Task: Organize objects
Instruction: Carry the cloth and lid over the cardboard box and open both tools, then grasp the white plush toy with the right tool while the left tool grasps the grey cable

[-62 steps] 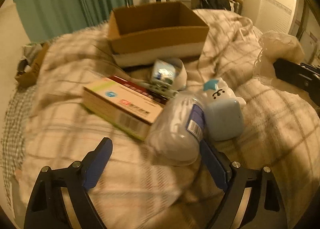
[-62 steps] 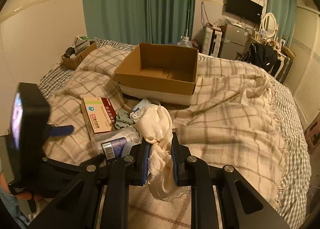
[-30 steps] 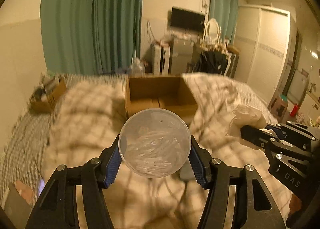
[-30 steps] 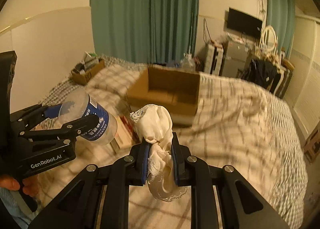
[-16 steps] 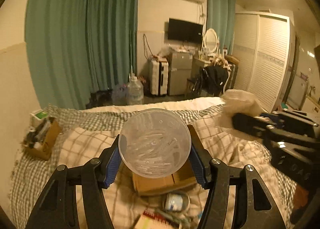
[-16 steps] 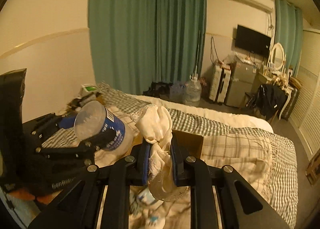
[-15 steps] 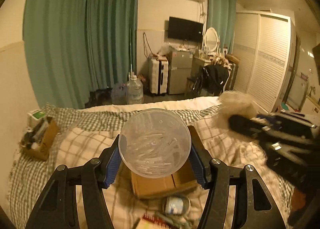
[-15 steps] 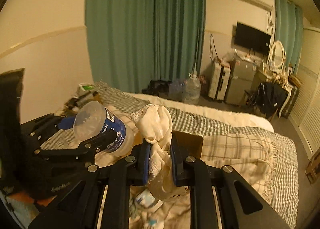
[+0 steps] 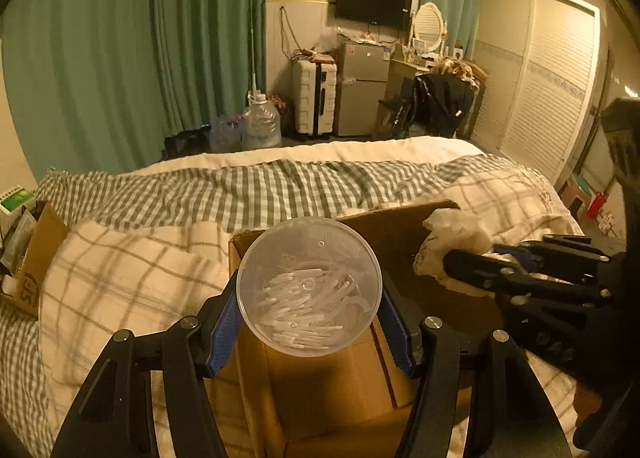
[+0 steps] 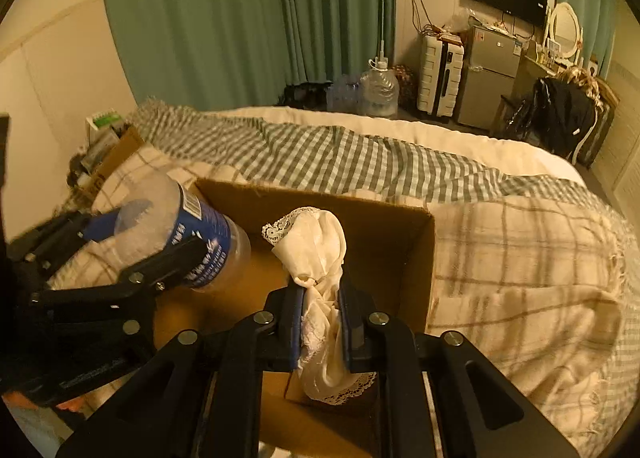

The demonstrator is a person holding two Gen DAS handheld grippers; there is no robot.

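Observation:
My left gripper is shut on a clear plastic jar of small white sticks, held over the open cardboard box. The jar with its blue label also shows in the right wrist view, over the box's left side. My right gripper is shut on a cream lace cloth, held above the box's inside. In the left wrist view the right gripper and cloth hang over the box's right edge.
The box sits on a bed with a cream plaid blanket and a green checked sheet. A small cardboard box of items lies at the left. Green curtains, a suitcase, a fridge and a water jug stand beyond.
Both grippers have moved forward and down, from high above the bed to right over the open box. Each still holds its object.

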